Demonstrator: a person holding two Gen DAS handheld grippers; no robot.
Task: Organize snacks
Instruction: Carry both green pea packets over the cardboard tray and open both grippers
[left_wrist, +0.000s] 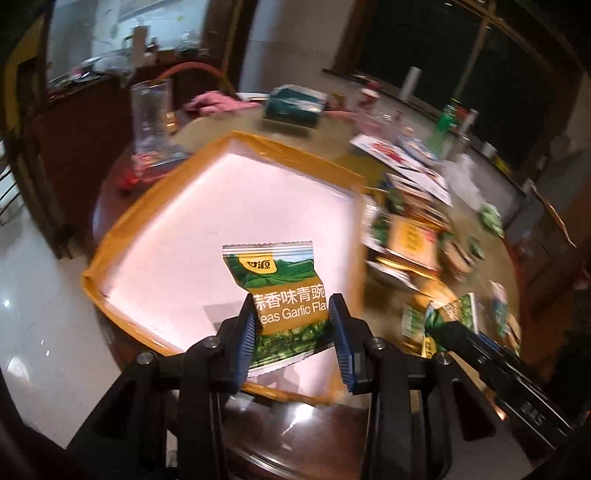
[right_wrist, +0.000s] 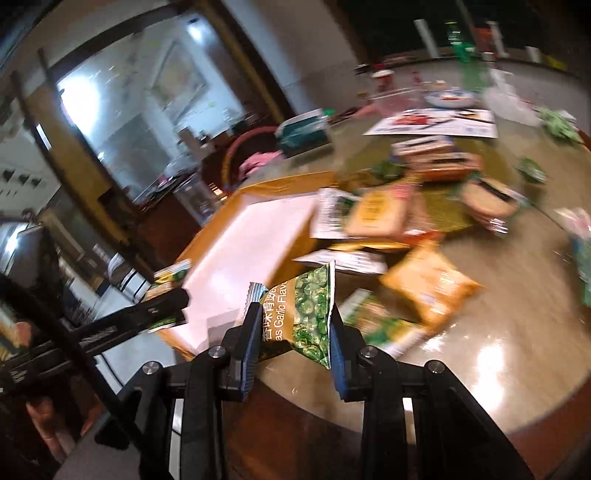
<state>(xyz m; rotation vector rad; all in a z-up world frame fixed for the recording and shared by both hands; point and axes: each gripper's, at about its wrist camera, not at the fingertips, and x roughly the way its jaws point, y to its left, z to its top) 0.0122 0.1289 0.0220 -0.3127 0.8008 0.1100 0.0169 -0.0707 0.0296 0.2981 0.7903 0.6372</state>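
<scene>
both jaws on pea packets (left_wrist: 284, 295)

Motion blur smears the loose snack packets (left_wrist: 413, 236) heaped on the desk (right_wrist: 498, 332), so their labels cannot be read. The pea packet (left_wrist: 280, 295) has its lettering cut off by the jaws. Far clutter stays indistinct.

The pea packet (left_wrist: 275, 291) is glossy printed foil with crimped ends. The tray (left_wrist: 122, 236) has a smooth white floor and shiny orange walls. The table (right_wrist: 498, 343) top is polished, reflective.
</scene>
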